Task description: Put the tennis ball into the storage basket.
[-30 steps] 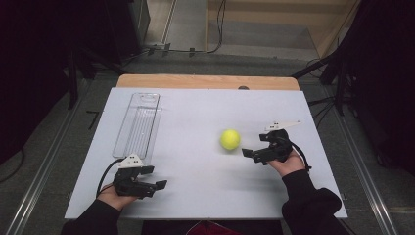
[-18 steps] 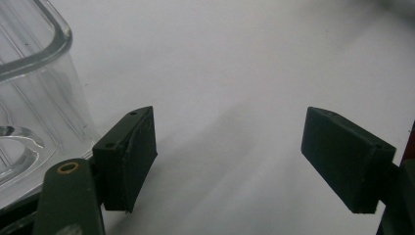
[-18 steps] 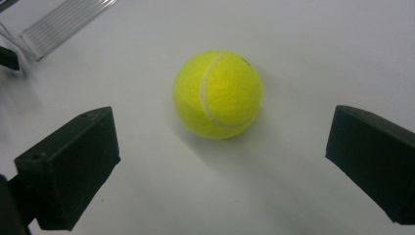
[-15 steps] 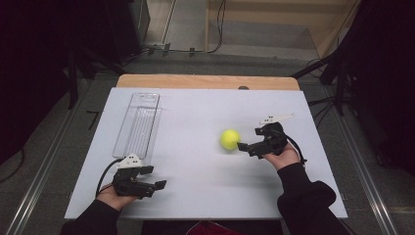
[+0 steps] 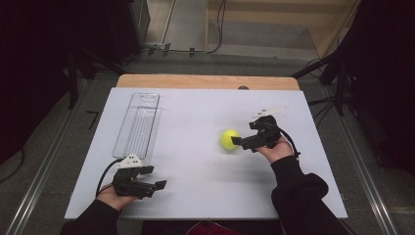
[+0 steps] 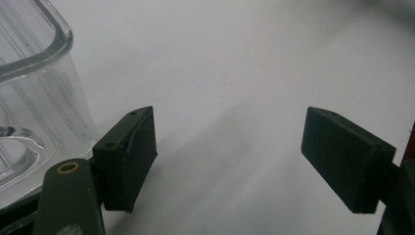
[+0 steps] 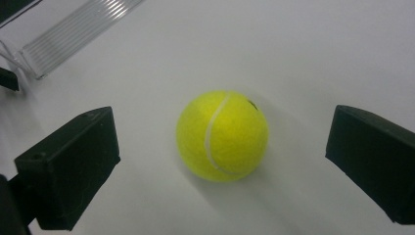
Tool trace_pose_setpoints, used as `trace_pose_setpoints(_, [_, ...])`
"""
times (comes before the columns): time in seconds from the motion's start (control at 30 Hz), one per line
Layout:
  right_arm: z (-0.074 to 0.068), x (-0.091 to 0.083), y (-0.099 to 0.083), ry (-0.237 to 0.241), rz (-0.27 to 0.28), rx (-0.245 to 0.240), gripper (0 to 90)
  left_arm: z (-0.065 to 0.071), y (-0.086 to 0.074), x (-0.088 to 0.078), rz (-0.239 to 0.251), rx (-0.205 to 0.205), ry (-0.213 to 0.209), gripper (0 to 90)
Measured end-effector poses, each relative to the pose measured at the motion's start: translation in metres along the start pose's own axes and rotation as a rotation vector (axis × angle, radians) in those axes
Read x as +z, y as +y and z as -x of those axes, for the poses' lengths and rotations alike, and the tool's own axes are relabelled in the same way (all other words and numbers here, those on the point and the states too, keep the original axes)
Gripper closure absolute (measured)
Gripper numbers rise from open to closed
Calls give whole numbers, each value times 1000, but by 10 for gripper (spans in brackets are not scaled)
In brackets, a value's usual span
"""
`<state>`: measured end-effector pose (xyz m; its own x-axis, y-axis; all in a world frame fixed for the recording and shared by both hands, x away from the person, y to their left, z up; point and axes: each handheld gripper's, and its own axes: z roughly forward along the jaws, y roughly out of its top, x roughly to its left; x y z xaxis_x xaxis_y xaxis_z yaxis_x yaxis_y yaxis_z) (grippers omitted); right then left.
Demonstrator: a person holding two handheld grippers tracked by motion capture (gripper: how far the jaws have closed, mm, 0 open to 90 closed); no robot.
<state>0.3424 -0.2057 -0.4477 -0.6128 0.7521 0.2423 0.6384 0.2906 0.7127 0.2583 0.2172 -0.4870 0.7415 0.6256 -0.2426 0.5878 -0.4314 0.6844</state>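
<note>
Right now the right gripper is lining up on the fuzzy yellow-green tennis ball, which is sitting on the white tabletop a little right of centre, well apart from the long clear plastic tray on the left side. Seen in the right gripper view, the ball is lying ahead of the 2 black jaws, which are standing wide apart with neither pad touching it. To take it well, the hand is probably needing to push further forward until the ball's widest part is sitting between the pads, keeping low to the table and centred, then closing gently so the round felt surface is not squirting out sideways or rolling off. The left gripper is resting near the front edge, just beside the tray's near end, its jaws also spread and holding nothing; it is looking idle for this step.
</note>
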Motion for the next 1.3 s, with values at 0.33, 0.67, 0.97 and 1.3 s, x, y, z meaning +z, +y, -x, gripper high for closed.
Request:
trace_pose_setpoints(0.33, [-1, 18, 18, 1, -18, -10, 0, 0, 0, 0, 0, 0, -5, 216])
trace_pose_setpoints(0.67, [0, 35, 28, -8, -25, -9, 0, 0, -1, 0, 2, -1, -6, 216])
trace_pose_setpoints(0.97, [2, 39, 23, -10, -38, 5, 0, 1, 0, 0, 0, 0, -6, 216])
trace_pose_setpoints(1.3, [3, 50, 16, -23, -89, 6, 0, 1, 0, 0, -3, -1, -5, 216])
